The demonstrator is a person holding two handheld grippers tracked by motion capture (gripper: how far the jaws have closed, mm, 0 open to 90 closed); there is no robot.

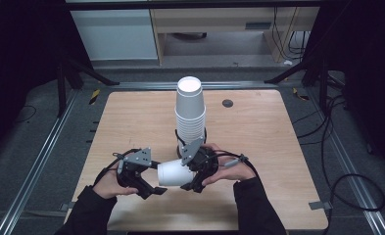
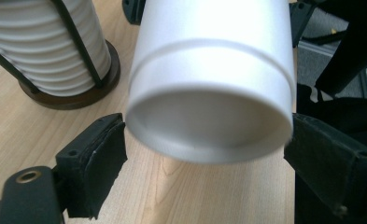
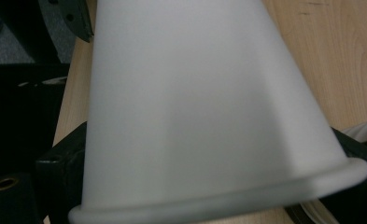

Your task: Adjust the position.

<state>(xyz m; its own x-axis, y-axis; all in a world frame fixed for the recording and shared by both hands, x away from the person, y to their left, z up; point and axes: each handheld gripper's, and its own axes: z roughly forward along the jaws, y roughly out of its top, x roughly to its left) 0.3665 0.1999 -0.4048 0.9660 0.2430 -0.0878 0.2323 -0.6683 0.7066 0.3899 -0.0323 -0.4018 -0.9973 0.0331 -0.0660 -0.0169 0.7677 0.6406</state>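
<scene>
Even overhead light on the table (image 1: pixel 131 122), dark surroundings, close cup (image 3: pixel 204 107) soft, out of focus

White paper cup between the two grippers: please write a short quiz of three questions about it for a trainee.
1. True or false: the white paper cup lies sideways between the left gripper and the right gripper.
2. Which end of the cup faces the left gripper? A) base B) rolled rim
3. What stands behind the hands on the wooden table?

Key: 1 true. 2 A. 3 The stack of upside-down white paper cups in a black wire holder.
</scene>
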